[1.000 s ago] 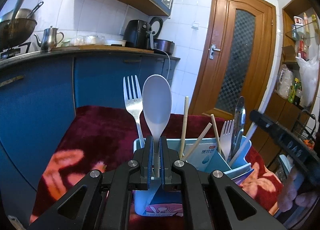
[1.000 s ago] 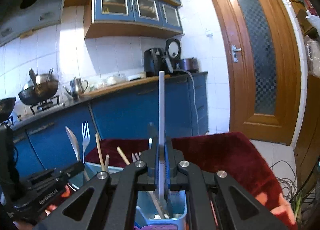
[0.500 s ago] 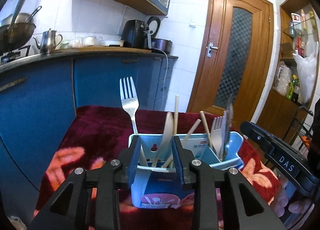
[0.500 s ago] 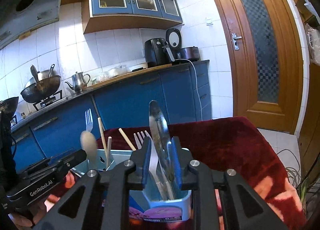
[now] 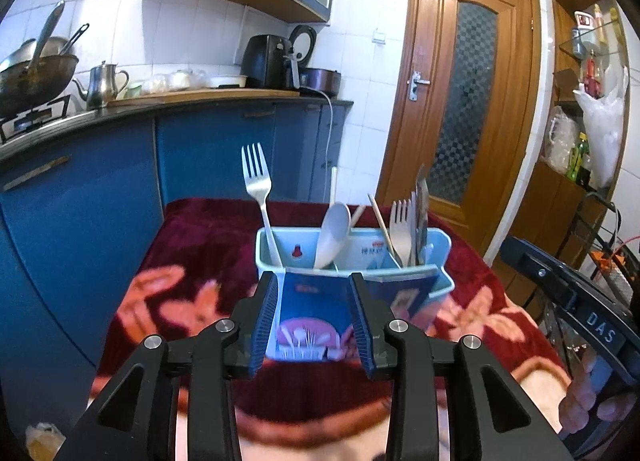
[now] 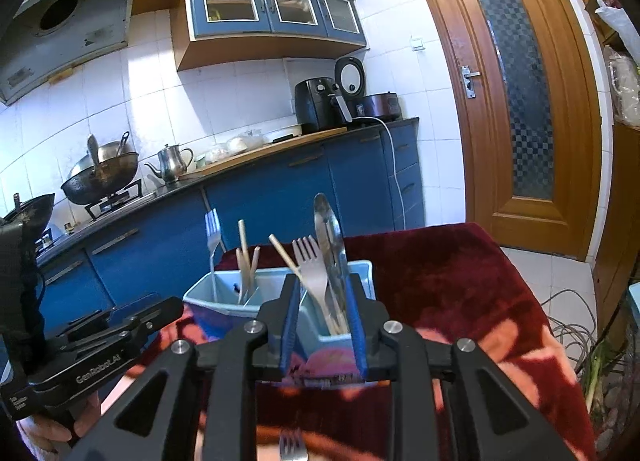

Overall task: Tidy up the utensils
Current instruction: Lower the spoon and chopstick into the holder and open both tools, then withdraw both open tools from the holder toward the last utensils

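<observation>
A light blue utensil caddy [image 5: 436, 261] stands on a dark red floral cloth [image 5: 200, 245]. It holds a metal fork [image 5: 256, 181], a white plastic spoon [image 5: 334, 231], chopsticks [image 5: 378, 221], a second fork [image 5: 400, 229] and a metal spoon [image 5: 422, 197]. My left gripper [image 5: 314, 321] is open and empty, just in front of the caddy. My right gripper [image 6: 322, 325] is open and empty in front of the caddy's [image 6: 200, 293] right compartment, where the metal spoon [image 6: 328, 229] and fork [image 6: 310, 265] stand. A fork's tines [image 6: 292, 447] show at the bottom edge.
Blue kitchen cabinets [image 5: 100, 189] and a counter with a kettle [image 5: 102, 85] and wok [image 5: 32, 69] lie behind. A wooden door [image 5: 464, 117] is at right. Shelves with bottles and bags [image 5: 588, 121] stand far right. Cables [image 6: 572, 325] lie on the floor.
My left gripper let go of the white spoon and my right gripper let go of the metal spoon into the caddy. Both opened and drew back.
</observation>
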